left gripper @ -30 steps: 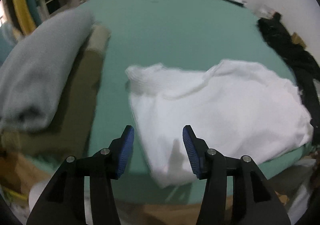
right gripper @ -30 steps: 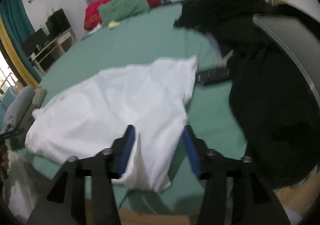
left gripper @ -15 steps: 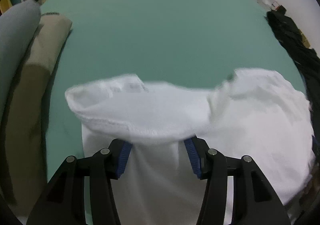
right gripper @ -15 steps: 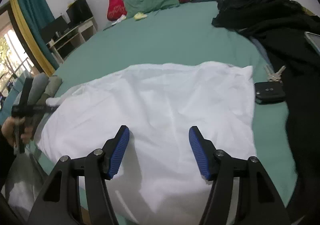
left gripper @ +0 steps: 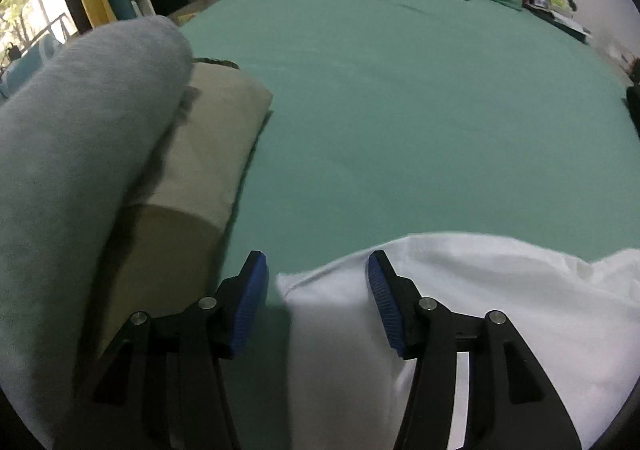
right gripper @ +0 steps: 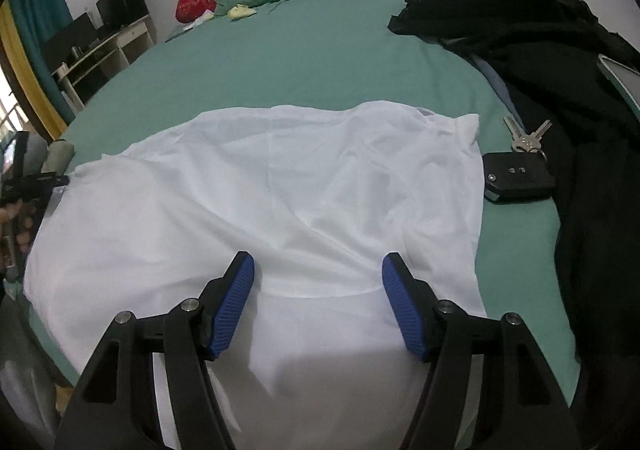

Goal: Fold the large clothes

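A white shirt (right gripper: 280, 185) lies spread on the green bed (right gripper: 304, 61). Over it, the right tool (right gripper: 318, 302) has been opening; the left tool (left gripper: 316, 302) gapes at its corner, gripping nothing.

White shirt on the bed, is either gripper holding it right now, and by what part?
Nothing is held. The left gripper and right gripper both stand open over the white shirt, which lies loose on the bed.

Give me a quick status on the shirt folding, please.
Left gripper open at the white shirt's corner, nothing held. Right gripper open above it, jaws just widened. Car key and keys lie beside the shirt.
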`<state>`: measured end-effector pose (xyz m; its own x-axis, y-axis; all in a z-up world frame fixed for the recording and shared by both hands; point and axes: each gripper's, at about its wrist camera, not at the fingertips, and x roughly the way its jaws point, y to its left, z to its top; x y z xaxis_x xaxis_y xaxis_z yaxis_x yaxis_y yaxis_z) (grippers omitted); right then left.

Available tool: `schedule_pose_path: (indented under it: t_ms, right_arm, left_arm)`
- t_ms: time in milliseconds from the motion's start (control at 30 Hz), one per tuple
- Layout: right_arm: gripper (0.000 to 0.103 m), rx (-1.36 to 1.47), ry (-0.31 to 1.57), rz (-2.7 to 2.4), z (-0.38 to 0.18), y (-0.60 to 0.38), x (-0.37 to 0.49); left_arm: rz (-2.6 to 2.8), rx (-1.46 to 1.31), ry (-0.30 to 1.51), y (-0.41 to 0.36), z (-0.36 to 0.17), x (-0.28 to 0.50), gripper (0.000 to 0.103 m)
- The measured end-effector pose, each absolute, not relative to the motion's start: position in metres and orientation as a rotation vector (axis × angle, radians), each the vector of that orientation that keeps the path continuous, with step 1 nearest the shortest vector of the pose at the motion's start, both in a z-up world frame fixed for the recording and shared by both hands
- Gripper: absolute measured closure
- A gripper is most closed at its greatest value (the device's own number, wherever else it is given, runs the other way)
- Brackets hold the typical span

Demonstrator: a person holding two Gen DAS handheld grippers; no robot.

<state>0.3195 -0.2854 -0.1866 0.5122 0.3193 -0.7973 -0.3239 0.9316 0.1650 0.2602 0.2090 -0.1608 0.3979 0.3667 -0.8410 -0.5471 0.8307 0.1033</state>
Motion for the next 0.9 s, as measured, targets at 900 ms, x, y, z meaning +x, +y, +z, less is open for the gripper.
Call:
schedule_pose_path:
  t_ms: [900]
  right_arm:
    - [0.009,0.176,0.860,0.301,-0.156,-0.354,0.275]
  left_arm:
    - [0.209,-0.221,0.878,0.061,-0.109,0.138,0.040]
